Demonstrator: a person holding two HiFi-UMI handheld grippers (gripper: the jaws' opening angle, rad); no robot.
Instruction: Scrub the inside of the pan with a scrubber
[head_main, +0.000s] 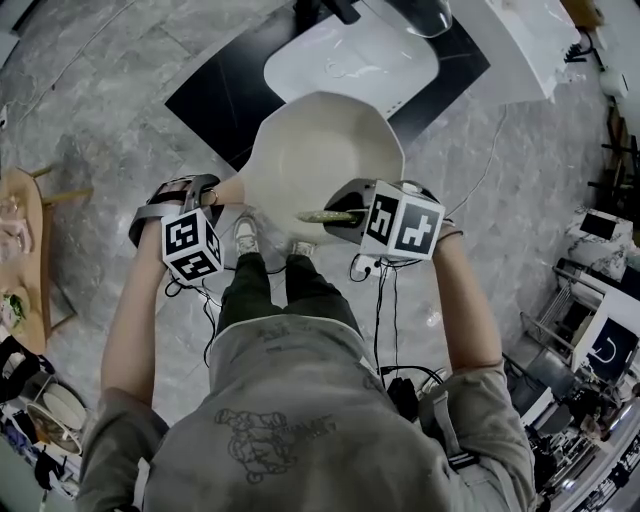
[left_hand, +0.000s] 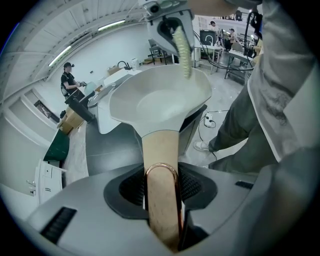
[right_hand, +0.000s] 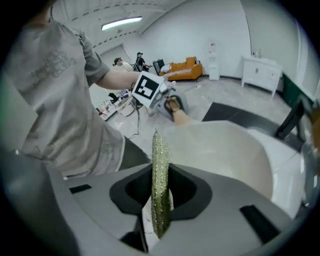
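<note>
left gripper (left_hand: 162, 186): jaws clamped on the pan handle (left_hand: 161, 147). It's tan, w/ a copper hanging loop (left_hand: 161, 169) at its end, sitting right btw the jaws. The pan (head_main: 322, 150) is cream w/ the bowl facing up. It's held in mid-air in front of the person, above the grey marble floor (head_main: 90, 110).

right gripper (right_hand: 160, 200): jaws shut on the scrubber (right_hand: 160, 170), a thin yellow-green glittery pad seen edge-on, sticking out past the jaw tips. In head view the scrubber tip is at the pan's near rim, just right of where the handle joins (contact w/ the rim: can't tell from any view).

Both grippers angle steeply down, marker cubes toward the person. Beyond the pan: white basin unit (head_main: 350, 55) next to a dark mat (head_main: 215, 90).
</note>
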